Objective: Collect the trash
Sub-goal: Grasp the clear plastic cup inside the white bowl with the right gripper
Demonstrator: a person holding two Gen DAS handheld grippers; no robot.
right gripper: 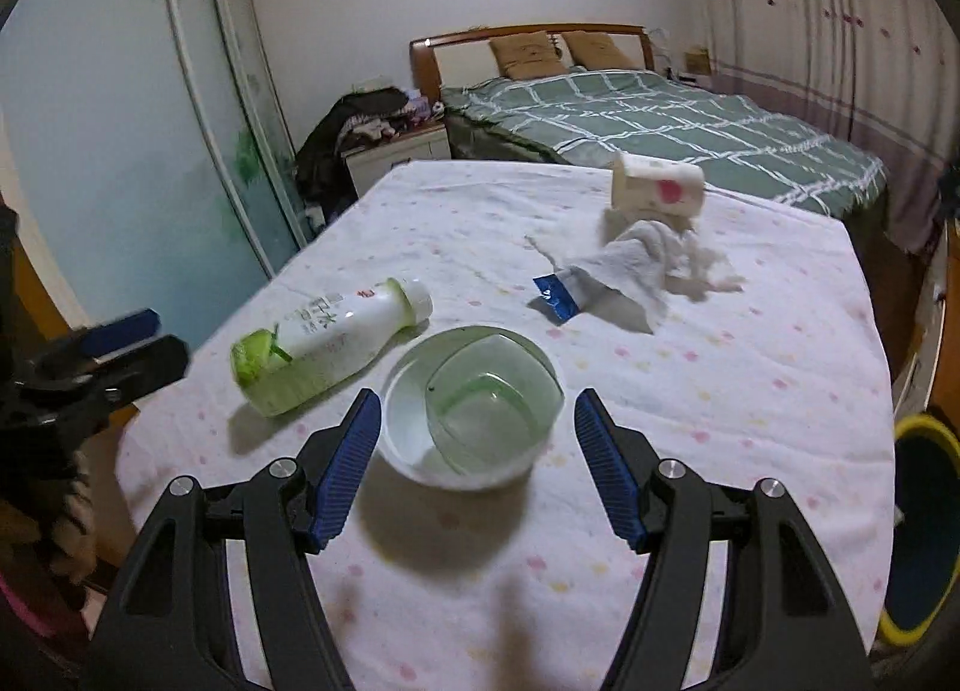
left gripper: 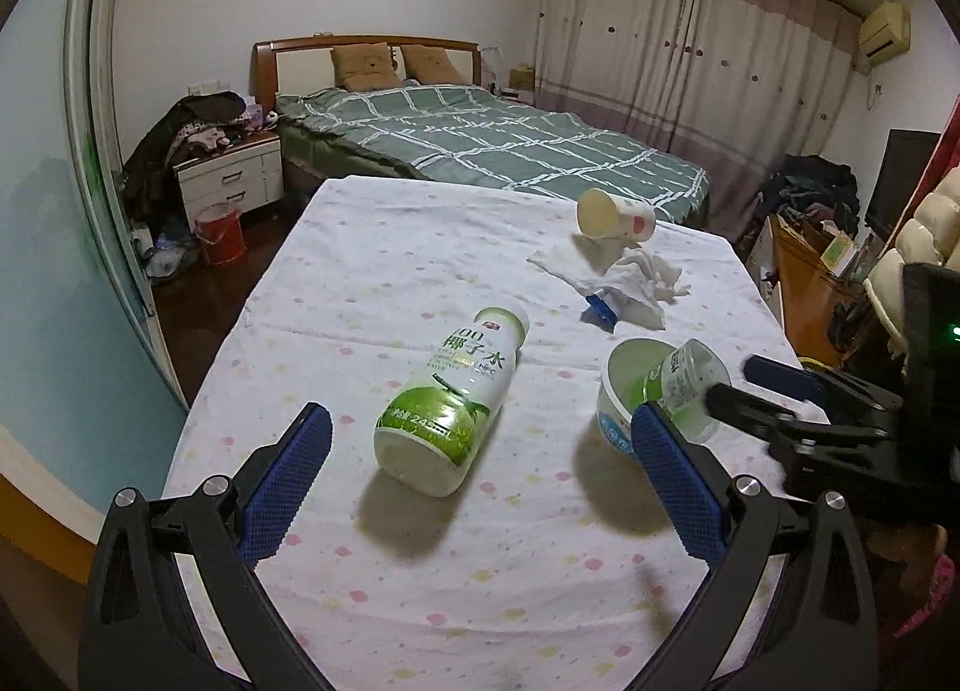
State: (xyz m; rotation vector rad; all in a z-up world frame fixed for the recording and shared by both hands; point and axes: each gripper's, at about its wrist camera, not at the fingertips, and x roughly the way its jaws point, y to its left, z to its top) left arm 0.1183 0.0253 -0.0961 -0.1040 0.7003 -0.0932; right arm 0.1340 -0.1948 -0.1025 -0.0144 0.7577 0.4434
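Note:
A green-and-white coconut water bottle lies on its side on the table with the dotted cloth. My left gripper hovers over it, open, its blue pads apart on either side and not touching it. To its right stands a white bowl with a clear plastic cup inside. My right gripper is open just in front of the bowl, holding nothing. Farther back lie a blue wrapper, crumpled tissues and a tipped paper cup.
A bed stands beyond the table's far edge. A nightstand with clothes and a red bucket are at the back left. A yellow-rimmed bin sits on the floor right of the table. Each gripper shows in the other's view.

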